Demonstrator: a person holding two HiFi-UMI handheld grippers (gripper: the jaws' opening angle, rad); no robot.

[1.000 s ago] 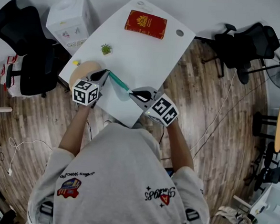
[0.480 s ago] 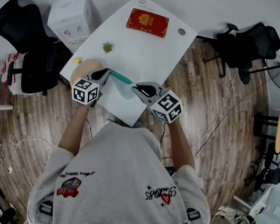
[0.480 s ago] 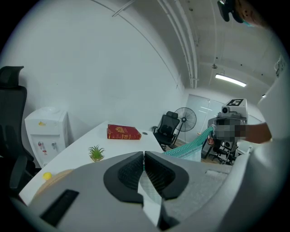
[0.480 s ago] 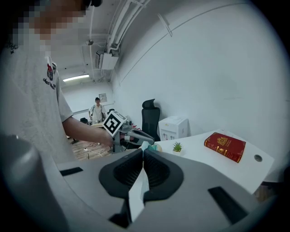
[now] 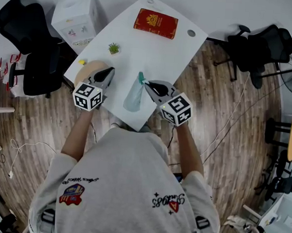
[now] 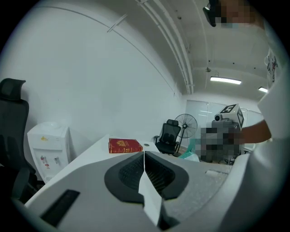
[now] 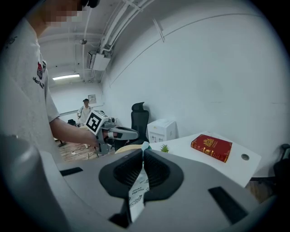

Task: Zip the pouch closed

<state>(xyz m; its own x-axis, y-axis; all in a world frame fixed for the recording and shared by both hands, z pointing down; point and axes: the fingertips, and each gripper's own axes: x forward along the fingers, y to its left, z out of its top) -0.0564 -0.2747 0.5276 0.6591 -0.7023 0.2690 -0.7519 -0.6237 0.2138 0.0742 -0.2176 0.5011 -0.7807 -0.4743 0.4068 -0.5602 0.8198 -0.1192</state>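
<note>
**Pouch held at one end only; zip likely run, closure unproven**

The right gripper has its jaws pressed together on the pouch; in the right gripper view a clear printed strip of it runs down between the pads, and the teal zip edge pokes out just past the jaw tips; from the head view the pouch hangs slack below those jaws and a little to their left, above the tabletop; whether its lower end touches the surface I cannot tell.

The left gripper has its jaws closed on themselves, with nothing of the pouch between them; the pouch is off to the right of these jaws, clearly apart from them.

As I judge it, the pulling part looks finished, since only one pair of jaws has the pouch and it dangles by its zip end; the teeth are too small to show whether they meet along the whole length; what seems left is to confirm the closure and lay the pouch down.

Well beyond both pairs of jaws sit a small plant and, farther on, a red book, neither of them involved.
</note>
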